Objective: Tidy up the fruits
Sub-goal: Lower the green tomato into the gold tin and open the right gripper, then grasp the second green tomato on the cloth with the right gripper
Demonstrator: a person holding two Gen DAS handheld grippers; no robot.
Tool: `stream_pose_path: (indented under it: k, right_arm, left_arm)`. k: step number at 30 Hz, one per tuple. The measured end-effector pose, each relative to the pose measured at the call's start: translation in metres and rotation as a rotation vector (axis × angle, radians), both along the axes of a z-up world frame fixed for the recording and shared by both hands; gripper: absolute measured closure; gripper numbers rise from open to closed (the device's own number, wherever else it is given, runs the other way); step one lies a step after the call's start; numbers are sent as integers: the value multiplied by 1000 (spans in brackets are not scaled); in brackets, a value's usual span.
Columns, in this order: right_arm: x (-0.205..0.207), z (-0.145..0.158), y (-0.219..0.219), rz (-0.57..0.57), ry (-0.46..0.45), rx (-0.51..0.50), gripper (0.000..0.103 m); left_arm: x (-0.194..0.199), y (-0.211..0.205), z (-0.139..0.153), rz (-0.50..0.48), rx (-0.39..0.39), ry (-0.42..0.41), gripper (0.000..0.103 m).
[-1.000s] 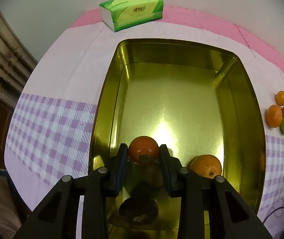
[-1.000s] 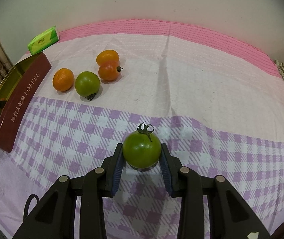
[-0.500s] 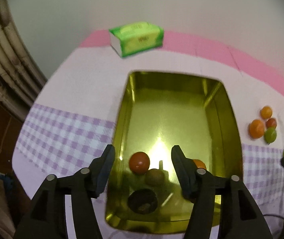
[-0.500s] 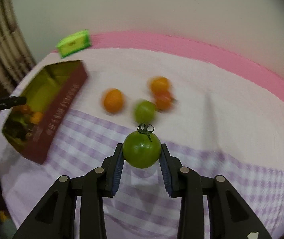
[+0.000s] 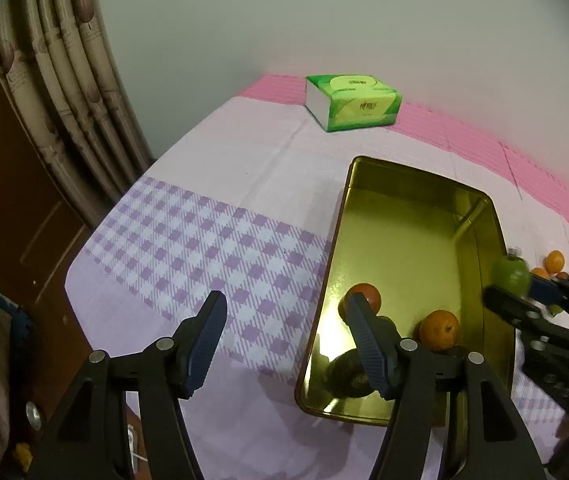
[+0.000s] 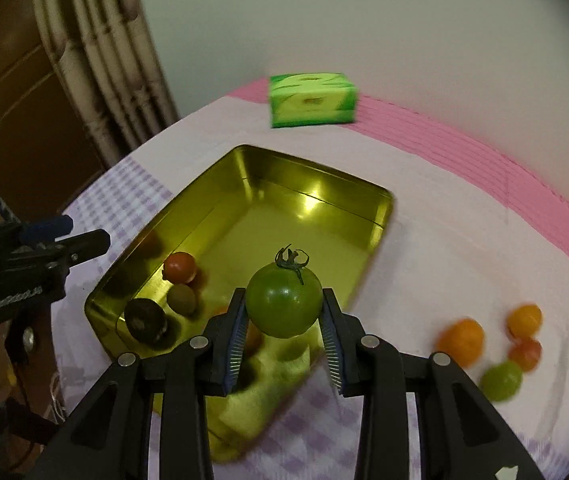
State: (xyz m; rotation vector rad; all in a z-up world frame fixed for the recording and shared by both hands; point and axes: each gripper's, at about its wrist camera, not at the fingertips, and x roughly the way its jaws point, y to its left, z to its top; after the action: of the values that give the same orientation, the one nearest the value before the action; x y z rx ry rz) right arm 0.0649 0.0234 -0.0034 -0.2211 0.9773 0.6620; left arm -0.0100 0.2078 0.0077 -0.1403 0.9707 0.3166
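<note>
The gold tin [image 5: 404, 240] lies open on the cloth and holds a red tomato [image 5: 364, 294], an orange [image 5: 438, 328] and a dark fruit [image 5: 348, 372]. My left gripper [image 5: 284, 312] hangs above the tin's left rim and the checked cloth, its jaws opening with nothing between them. My right gripper [image 6: 284, 304] is shut on a green tomato [image 6: 284, 304], stem up, held over the near right part of the tin [image 6: 284, 208]. In the left wrist view that right gripper [image 5: 524, 296] and green tomato [image 5: 510, 274] come in over the tin's right wall.
Several loose fruits lie on the cloth right of the tin: an orange [image 6: 460, 340], a small orange one [image 6: 524, 320], a red one [image 6: 526, 354] and a green one [image 6: 500, 380]. A green tissue pack [image 5: 352, 102] sits behind the tin. Curtain and table edge are at left.
My left gripper let go of the red tomato in the tin, opened, rose and drew off to the left. My right gripper carried the green tomato from the checked cloth to over the tin.
</note>
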Motion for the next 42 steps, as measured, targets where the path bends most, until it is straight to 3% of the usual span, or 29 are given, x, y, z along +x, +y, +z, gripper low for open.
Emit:
stream_pose_path:
  k: [15, 20, 31, 37, 42]
  right_arm:
    - [18, -30, 24, 15, 60, -113, 69]
    - [21, -36, 44, 12, 61, -108, 69]
    - [21, -35, 46, 2, 55, -104, 65]
    - [12, -10, 21, -37, -7, -38, 64]
    - [5, -4, -37, -139, -12, -18, 63]
  left_arm:
    - [4, 3, -4, 5, -17, 10, 38]
    - [4, 3, -4, 3, -20, 6, 37]
    - [3, 0, -6, 1, -20, 5, 37]
    - [3, 0, -6, -2, -21, 5, 37]
    - [3, 0, -8, 0, -26, 17, 37]
